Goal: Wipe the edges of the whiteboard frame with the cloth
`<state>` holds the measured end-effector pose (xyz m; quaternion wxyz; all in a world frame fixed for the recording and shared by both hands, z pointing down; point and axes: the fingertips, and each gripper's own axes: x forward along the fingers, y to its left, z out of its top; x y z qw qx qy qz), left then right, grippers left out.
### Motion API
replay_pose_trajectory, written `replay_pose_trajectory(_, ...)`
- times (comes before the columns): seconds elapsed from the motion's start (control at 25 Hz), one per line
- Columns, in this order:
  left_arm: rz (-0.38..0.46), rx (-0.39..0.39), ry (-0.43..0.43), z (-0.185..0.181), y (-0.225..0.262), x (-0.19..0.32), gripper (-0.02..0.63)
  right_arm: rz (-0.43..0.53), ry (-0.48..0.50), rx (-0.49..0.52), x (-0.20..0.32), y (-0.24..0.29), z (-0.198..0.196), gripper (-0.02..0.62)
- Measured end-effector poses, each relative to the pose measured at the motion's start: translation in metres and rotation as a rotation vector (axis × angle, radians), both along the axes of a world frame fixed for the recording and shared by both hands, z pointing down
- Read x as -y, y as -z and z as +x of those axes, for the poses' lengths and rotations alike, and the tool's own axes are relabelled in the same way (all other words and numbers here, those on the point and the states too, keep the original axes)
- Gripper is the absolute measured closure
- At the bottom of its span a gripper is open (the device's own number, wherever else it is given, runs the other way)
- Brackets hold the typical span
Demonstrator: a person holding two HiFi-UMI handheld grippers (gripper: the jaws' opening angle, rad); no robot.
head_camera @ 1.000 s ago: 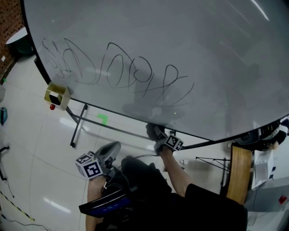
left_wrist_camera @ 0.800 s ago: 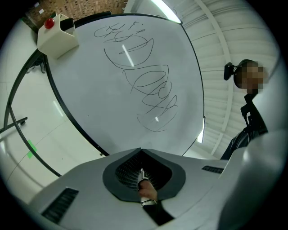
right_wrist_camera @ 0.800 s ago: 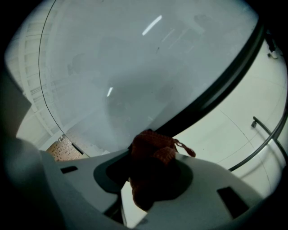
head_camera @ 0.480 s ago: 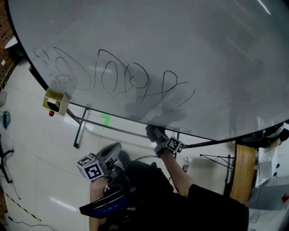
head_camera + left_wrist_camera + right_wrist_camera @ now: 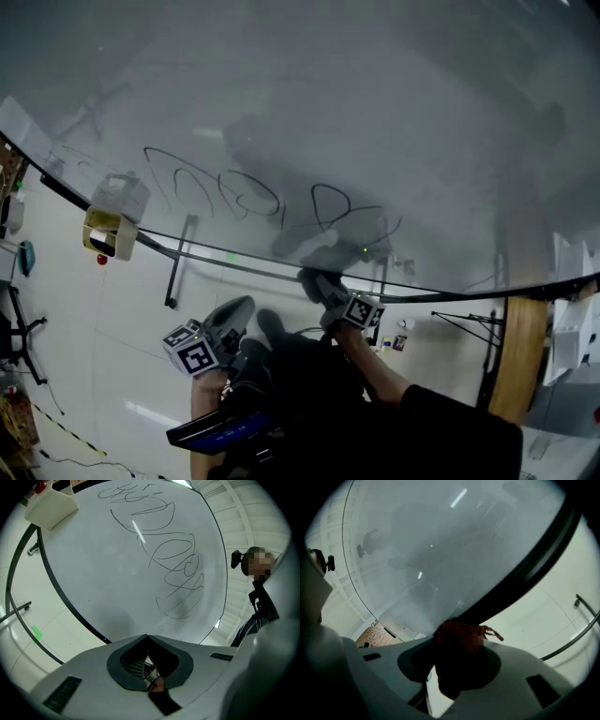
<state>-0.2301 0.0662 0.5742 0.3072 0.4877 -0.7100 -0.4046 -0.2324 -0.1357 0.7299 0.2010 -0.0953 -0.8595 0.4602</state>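
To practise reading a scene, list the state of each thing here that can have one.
whiteboard: scribbled on, not erased.
frame: bottom edge has the cloth against it.
cloth: bunched, clamped in the right gripper.
right gripper: shut on the cloth.
left gripper: shut, empty, off the whiteboard.

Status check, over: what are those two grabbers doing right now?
Right gripper shut on red cloth, at whiteboard's black bottom frame. Left gripper shut, empty, held low. Nothing blocking.

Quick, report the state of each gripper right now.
Left gripper: jaws closed, holding nothing.
Right gripper: jaws closed on the red cloth, at the whiteboard frame.
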Motion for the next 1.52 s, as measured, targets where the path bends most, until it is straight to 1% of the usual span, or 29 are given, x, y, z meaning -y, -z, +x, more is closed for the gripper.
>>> replay_pose_trajectory(0.16, -0.013, -0.003, 0.026, -0.008, -0.002, 0.004, 0.615, -0.010, 0.026, 0.009, -0.005, 0.001, -0.003, 0.454)
replay_pose_trajectory(0.36, -0.016, -0.016, 0.057, -0.012, -0.005, -0.004, 0.615, -0.007, 0.080, 0.018, -0.018, 0.001, -0.010, 0.454)
replay_pose_trajectory(0.52, -0.003, -0.013, 0.059, -0.021, -0.005, -0.017, 0.615, 0.032, 0.076, 0.006, -0.026, 0.007, -0.017, 0.454)
replay_pose_trajectory(0.6, 0.003, -0.012, 0.047, -0.025, -0.004, -0.026, 0.615, 0.056, 0.076, 0.024, -0.031, 0.010, -0.023, 0.454)
replay_pose_trajectory(0.76, 0.015, -0.003, 0.035, -0.033, 0.000, -0.051, 0.615, 0.045, 0.020, -0.021, -0.041, -0.004, -0.024, 0.454)
replay_pose_trajectory(1.0, 0.037, 0.019, 0.021, -0.044, 0.007, -0.083, 0.615, 0.084, -0.013, -0.042, -0.057, -0.006, -0.033, 0.454)
replay_pose_trajectory(1.08, 0.044, 0.021, 0.020, -0.047, 0.006, -0.094, 0.615, 0.082, -0.015, -0.038, -0.064, -0.007, -0.037, 0.454)
replay_pose_trajectory(1.24, 0.061, 0.028, 0.023, -0.052, 0.006, -0.114, 0.615, 0.042, -0.029, -0.022, -0.080, 0.001, -0.047, 0.454)
replay_pose_trajectory(1.44, 0.079, 0.038, 0.031, -0.055, 0.006, -0.137, 0.615, 0.076, -0.050, -0.028, -0.088, -0.001, -0.054, 0.454)
replay_pose_trajectory(1.52, 0.084, 0.044, 0.035, -0.055, 0.007, -0.147, 0.615, 0.079, -0.065, -0.022, -0.096, 0.007, -0.059, 0.454)
